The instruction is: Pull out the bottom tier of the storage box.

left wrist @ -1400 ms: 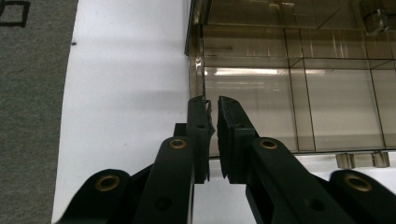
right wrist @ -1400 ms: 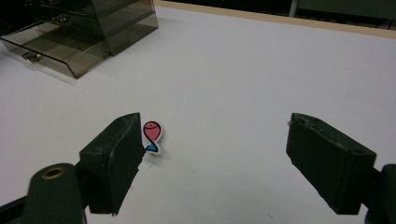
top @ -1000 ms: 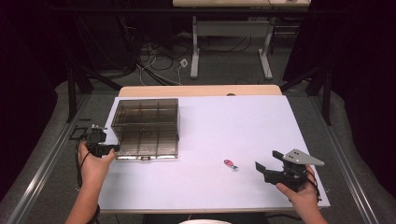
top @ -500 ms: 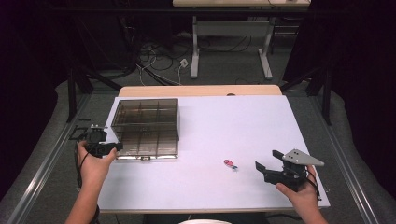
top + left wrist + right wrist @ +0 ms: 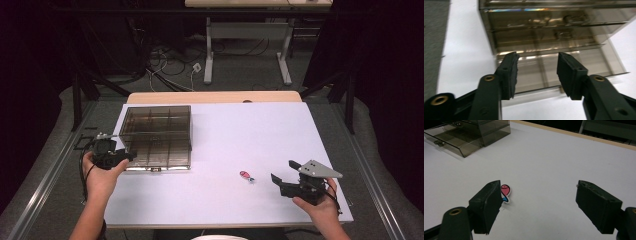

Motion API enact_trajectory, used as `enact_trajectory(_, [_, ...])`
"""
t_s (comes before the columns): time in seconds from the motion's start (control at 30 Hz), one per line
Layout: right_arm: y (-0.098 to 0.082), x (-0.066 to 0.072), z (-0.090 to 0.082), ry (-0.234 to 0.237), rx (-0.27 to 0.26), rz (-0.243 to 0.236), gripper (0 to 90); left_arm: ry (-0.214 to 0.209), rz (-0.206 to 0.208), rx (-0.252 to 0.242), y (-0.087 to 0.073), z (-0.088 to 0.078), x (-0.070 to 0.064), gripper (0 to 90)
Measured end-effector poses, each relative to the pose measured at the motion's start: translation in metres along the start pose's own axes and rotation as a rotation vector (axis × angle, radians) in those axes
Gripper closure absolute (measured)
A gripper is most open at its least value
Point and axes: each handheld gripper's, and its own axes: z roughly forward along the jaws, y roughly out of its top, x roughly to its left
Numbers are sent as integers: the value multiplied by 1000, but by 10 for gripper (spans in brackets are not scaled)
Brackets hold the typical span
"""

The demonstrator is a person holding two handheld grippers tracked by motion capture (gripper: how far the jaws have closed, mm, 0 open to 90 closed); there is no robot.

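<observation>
Left tool (image 5: 536,72) just opening, empty, at smoky drawer box (image 5: 157,135); right tool (image 5: 537,205) wide, empty, near unlettered fish sticker (image 5: 505,192).

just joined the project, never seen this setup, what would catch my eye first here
Probably the smoky see-through drawer box at the back left of the white table, with its bottom drawer pulled out toward the person. The left gripper sits at that drawer's front corner, its jaws just having been opening with nothing between them. A tiny pink fish-shaped piece lies alone before the open right gripper.
</observation>
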Motion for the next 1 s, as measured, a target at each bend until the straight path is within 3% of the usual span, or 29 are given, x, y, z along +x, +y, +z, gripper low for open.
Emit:
enact_trajectory(0.07, [0, 0, 0, -3, -1, -8, 209, -29, 7, -2, 0, -1, -2, 471])
enact_trajectory(0.2, [0, 1, 0, -9, -4, -17, 209, -37, 30, -27, -1, -1, -6, 437])
enact_trajectory(0.37, [1, 3, -1, -15, -20, -25, 208, -86, 46, -51, -5, 2, -11, 407])
enact_trajectory(0.57, [3, 5, 1, -12, -9, -43, 198, -86, 88, -65, -8, 3, -24, 382])
enact_trajectory(0.73, [4, 6, 2, -15, 33, -44, 169, -121, 117, -85, -11, 5, -34, 321])
enact_trajectory(1.0, [5, 9, 9, 17, 58, -40, 165, -136, 234, -106, -16, 8, -51, 270])
